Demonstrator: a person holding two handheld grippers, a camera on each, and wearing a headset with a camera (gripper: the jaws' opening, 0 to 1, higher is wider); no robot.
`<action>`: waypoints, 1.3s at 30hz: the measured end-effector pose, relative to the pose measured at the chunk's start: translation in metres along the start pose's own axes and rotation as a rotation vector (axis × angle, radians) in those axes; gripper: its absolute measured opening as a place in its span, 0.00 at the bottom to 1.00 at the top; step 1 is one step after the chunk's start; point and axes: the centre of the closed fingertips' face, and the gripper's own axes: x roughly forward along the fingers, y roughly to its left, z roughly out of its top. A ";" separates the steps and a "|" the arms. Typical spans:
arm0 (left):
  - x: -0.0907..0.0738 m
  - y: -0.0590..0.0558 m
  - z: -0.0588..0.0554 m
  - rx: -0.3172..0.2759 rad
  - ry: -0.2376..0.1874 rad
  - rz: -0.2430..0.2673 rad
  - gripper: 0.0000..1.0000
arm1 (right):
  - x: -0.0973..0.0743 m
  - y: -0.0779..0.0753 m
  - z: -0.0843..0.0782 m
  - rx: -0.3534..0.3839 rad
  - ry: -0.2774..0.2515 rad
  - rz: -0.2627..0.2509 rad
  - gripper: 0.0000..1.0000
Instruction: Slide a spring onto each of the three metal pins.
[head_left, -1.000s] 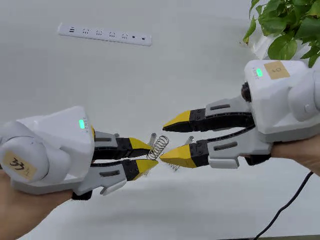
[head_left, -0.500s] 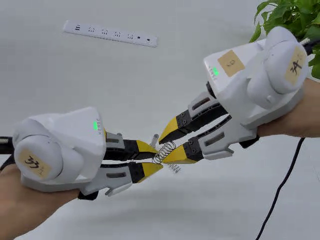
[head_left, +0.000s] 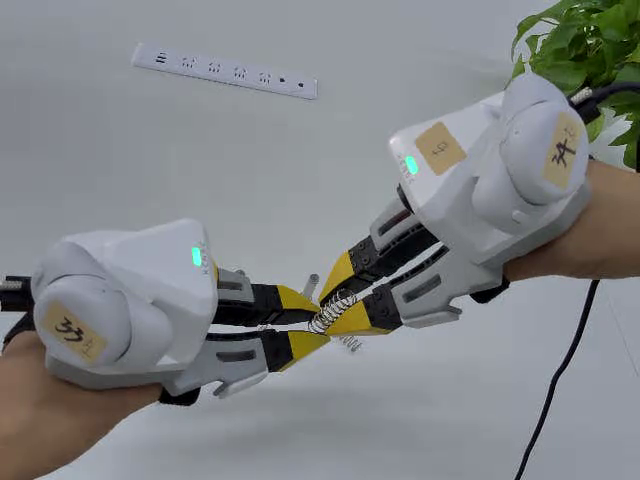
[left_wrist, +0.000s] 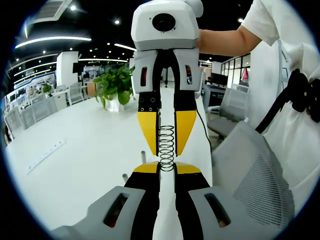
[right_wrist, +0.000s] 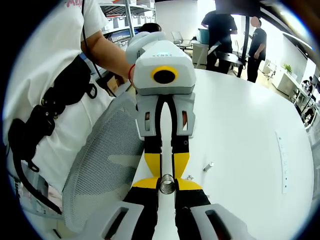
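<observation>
Head overhead; gripper cams opposed, share spring (left_wrist: 166, 146).

Bright, even light falls on the white table (head_left: 300, 160), leaving only soft, faint shadows on it. In the left gripper view, ceiling strip lamps (left_wrist: 47, 40) glare above the table, straight lines bow toward the edges, and the spring (left_wrist: 166, 147) is sharp

In the head view the left tongs (head_left: 322, 323) and the right tongs (head_left: 327, 310) cover both ends of the spring (head_left: 341, 301). One pin (head_left: 311, 284) is half hidden behind them. The plant (head_left: 585, 40) and the cable (head_left: 560, 390) are cut by the picture's edges.
</observation>
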 end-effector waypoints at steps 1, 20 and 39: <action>0.000 0.000 0.000 -0.001 -0.001 -0.001 0.07 | 0.000 0.000 0.000 -0.001 0.003 -0.001 0.08; -0.001 0.000 -0.003 -0.002 -0.006 0.006 0.07 | 0.005 0.000 0.001 0.006 0.038 0.022 0.07; -0.040 0.024 -0.033 -0.057 0.009 0.128 0.22 | 0.004 -0.022 0.015 0.039 0.031 -0.037 0.07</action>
